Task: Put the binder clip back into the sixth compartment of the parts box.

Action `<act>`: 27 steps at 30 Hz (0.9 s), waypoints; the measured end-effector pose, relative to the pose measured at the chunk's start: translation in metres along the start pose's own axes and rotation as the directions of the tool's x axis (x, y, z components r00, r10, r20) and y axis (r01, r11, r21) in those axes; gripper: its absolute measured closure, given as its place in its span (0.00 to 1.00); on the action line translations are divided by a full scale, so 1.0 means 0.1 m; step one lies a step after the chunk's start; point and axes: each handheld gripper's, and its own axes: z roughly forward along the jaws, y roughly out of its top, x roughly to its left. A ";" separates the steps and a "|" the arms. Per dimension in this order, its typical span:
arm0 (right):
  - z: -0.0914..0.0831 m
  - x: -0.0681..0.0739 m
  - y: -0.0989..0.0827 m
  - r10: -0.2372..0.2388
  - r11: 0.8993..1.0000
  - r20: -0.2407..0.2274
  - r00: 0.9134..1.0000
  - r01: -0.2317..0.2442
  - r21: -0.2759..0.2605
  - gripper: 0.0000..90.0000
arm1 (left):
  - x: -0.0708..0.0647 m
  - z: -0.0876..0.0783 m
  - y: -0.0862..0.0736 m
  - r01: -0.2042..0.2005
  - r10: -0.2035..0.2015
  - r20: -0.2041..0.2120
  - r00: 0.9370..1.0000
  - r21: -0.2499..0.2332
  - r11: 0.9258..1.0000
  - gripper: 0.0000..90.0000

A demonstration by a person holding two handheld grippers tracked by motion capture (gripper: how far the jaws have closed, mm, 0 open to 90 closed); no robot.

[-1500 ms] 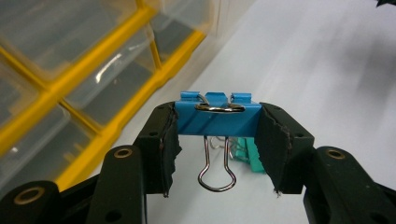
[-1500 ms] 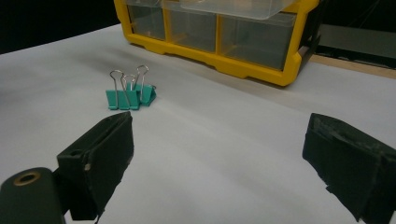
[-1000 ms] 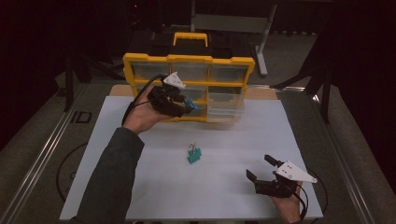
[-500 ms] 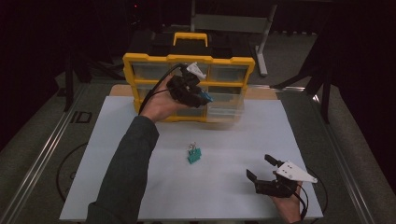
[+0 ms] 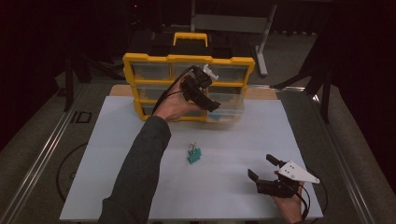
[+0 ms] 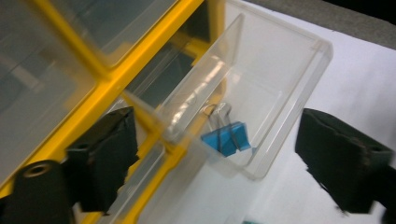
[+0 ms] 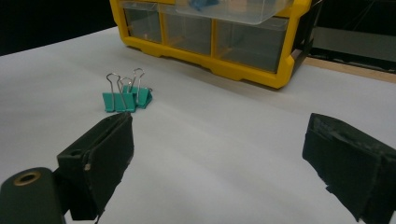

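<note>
left gripper (image 6: 210, 158) just opened, empty, over drawer (image 6: 299, 60) | blue clip (image 6: 226, 137) inside | right gripper (image 7: 217, 163) spread, empty

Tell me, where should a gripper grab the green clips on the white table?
Probably by the flat green body of the green clips, not the thin wire handles, which stick up and would likely slip. The right gripper is open and faces them across bare table, so come in low from that side, one jaw on each flat face. Two clips lie touching, so both may lift together.
</note>
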 end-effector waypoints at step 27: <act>-0.01 0.00 0.00 0.003 1.000 0.002 1.000 -0.003 -0.002 0.10 | -0.13 0.01 -0.94 0.054 -0.055 0.008 0.998 0.041 0.998 0.03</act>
